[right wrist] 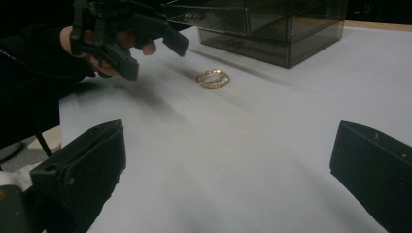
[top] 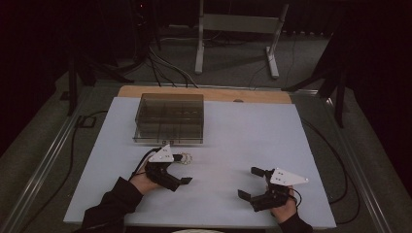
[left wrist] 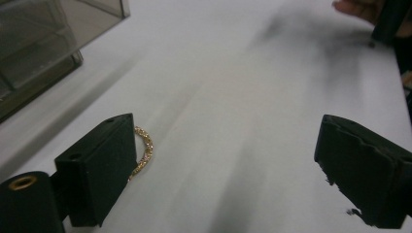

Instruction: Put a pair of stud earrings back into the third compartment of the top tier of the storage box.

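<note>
Two gold bangles (right wrist: 213, 78): thin, glittering rings, stone-set or textured along the rim; lying flat on the white worktop (right wrist: 252, 145), overlapped, one shifted slightly off the other; position: just in front of the smoky transparent drawer box (top: 169, 118), near its front right corner, apart from it; in the left gripper view, one sparkling arc (left wrist: 144, 151) shows beside the left jaw, the rest hidden behind it; not lifted, not clamped.
</note>
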A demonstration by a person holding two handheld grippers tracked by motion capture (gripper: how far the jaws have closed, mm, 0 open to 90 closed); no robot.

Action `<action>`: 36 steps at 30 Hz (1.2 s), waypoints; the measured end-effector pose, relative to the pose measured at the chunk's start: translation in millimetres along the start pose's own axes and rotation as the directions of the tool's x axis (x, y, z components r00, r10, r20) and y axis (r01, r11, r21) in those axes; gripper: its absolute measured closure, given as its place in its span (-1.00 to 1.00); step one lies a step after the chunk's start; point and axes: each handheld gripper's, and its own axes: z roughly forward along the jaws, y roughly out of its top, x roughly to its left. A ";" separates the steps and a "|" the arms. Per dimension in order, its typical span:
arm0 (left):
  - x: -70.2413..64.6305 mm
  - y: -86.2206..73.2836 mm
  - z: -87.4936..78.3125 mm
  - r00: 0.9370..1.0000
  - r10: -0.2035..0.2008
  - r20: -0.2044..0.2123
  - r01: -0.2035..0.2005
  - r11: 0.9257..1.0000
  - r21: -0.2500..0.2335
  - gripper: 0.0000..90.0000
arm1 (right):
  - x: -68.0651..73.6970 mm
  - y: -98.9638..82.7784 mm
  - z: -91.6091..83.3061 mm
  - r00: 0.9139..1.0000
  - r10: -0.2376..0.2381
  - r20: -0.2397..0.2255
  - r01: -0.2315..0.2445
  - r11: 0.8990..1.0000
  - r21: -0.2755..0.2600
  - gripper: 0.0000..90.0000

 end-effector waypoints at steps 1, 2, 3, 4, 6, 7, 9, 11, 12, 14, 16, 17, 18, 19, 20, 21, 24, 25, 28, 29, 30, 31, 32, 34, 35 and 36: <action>0.0 0.0 0.0 1.000 0.000 0.000 0.000 1.000 0.000 -0.71 | 0.0 0.0 0.0 1.000 0.000 0.000 0.000 1.000 0.000 -1.00; -0.2 0.4 3.6 1.000 -0.001 -0.011 0.001 1.000 0.008 -0.71 | -0.1 -0.1 0.1 1.000 0.000 0.000 0.000 1.000 -0.002 -1.00; 0.8 0.5 4.9 1.000 -0.010 0.006 0.010 1.000 0.007 -0.66 | 0.4 0.0 0.0 1.000 -0.002 -0.001 0.002 1.000 -0.001 -1.00; 1.1 0.5 5.9 1.000 -0.012 0.010 0.012 1.000 0.009 -0.64 | 0.3 0.0 0.1 1.000 -0.002 -0.001 0.002 1.000 0.000 -1.00; 1.5 0.4 9.5 1.000 -0.001 -0.026 0.002 0.999 0.038 -0.62 | -0.3 -0.1 0.1 1.000 0.002 -0.003 -0.002 1.000 -0.002 -1.00; 2.2 0.0 11.2 0.999 0.009 -0.041 -0.007 0.999 0.048 -0.60 | -0.1 -0.1 0.1 1.000 0.005 -0.004 -0.005 1.000 -0.001 -1.00; 2.3 -0.2 12.5 0.998 0.014 -0.056 -0.011 0.999 0.053 -0.40 | 0.1 -0.1 0.2 1.000 0.001 -0.005 -0.001 1.000 -0.001 -1.00; 3.4 -1.1 16.8 0.993 0.054 -0.101 -0.046 0.995 0.085 -0.24 | 0.2 -0.1 0.2 1.000 0.002 -0.005 -0.002 1.000 0.000 -1.00; 4.1 -1.6 18.0 0.992 0.062 -0.108 -0.053 0.995 0.088 -0.17 | 0.1 -0.1 0.1 1.000 0.006 -0.006 -0.006 1.000 0.000 -1.00; 5.3 -2.4 21.2 0.987 0.085 -0.137 -0.070 0.991 0.111 -0.03 | 0.2 -0.2 0.0 1.000 0.002 -0.005 -0.002 1.000 -0.001 -1.00; 6.6 -3.3 23.6 0.979 0.110 -0.173 -0.090 0.988 0.122 0.08 | -0.2 -0.2 0.0 1.000 0.004 -0.005 -0.004 1.000 0.001 -1.00; 7.7 -3.3 24.5 0.977 0.106 -0.188 -0.084 0.989 0.122 0.14 | -0.6 -0.2 0.0 1.000 0.008 -0.005 -0.008 1.000 -0.001 -1.00; 8.6 -3.3 25.4 0.975 0.105 -0.195 -0.083 0.990 0.118 0.20 | -0.6 -0.3 0.1 1.000 0.009 -0.004 -0.009 1.000 -0.001 -1.00; 9.0 -3.3 26.0 0.975 0.109 -0.194 -0.088 0.990 0.115 0.21 | -0.3 -0.3 0.0 1.000 0.007 -0.005 -0.007 1.000 0.001 -1.00; 9.8 -2.9 26.6 0.974 0.114 -0.193 -0.093 0.989 0.117 0.26 | -0.1 -0.3 0.0 1.000 0.005 -0.006 -0.005 1.000 0.003 -1.00; 10.8 -2.6 27.2 0.975 0.114 -0.190 -0.093 0.989 0.116 0.30 | 0.0 -0.3 0.2 1.000 0.003 -0.005 -0.003 1.000 0.005 -1.00; 13.9 -2.0 29.0 0.980 0.096 -0.176 -0.077 0.991 0.107 0.45 | -0.3 -0.5 0.5 1.000 0.007 -0.008 -0.007 1.000 0.007 -1.00; 14.5 -1.8 30.2 0.980 0.099 -0.171 -0.081 0.990 0.113 0.47 | -0.1 -0.5 0.6 1.000 0.005 -0.007 -0.005 1.000 0.008 -1.00; 17.5 -1.2 31.7 0.987 0.076 -0.144 -0.059 0.992 0.115 0.54 | -0.4 -0.5 0.7 1.000 0.005 -0.006 -0.005 1.000 0.009 -1.00; 18.5 -1.1 32.7 0.988 0.075 -0.138 -0.058 0.990 0.126 0.55 | -0.5 -0.6 0.6 1.000 0.007 -0.007 -0.007 1.000 0.009 -1.00; 18.8 -1.2 33.9 0.987 0.079 -0.138 -0.060 0.989 0.136 0.57 | -0.2 -0.5 0.5 1.000 0.006 -0.007 -0.006 1.000 0.010 -1.00; 18.8 -1.2 33.9 0.987 0.079 -0.138 -0.060 0.989 0.136 0.60 | -0.2 -0.5 0.5 1.000 0.006 -0.007 -0.006 1.000 0.010 -1.00; 20.3 -1.5 36.2 0.989 0.074 -0.132 -0.054 0.987 0.153 0.60 | -0.1 -0.6 0.6 1.000 0.003 -0.007 -0.003 1.000 0.011 -1.00; 21.8 -1.6 37.1 0.989 0.060 -0.132 -0.039 0.987 0.154 0.64 | -0.4 -0.7 1.0 1.000 0.005 -0.007 -0.005 1.000 0.013 -1.00; 21.7 -1.7 37.3 0.989 0.063 -0.131 -0.042 0.987 0.154 0.68 | -0.3 -0.8 1.1 1.000 0.006 -0.008 -0.006 1.000 0.015 -1.00; 21.9 -1.3 37.4 0.990 0.060 -0.130 -0.039 0.987 0.157 0.69 | -0.1 -0.8 1.1 1.000 0.002 -0.009 -0.002 1.000 0.016 -1.00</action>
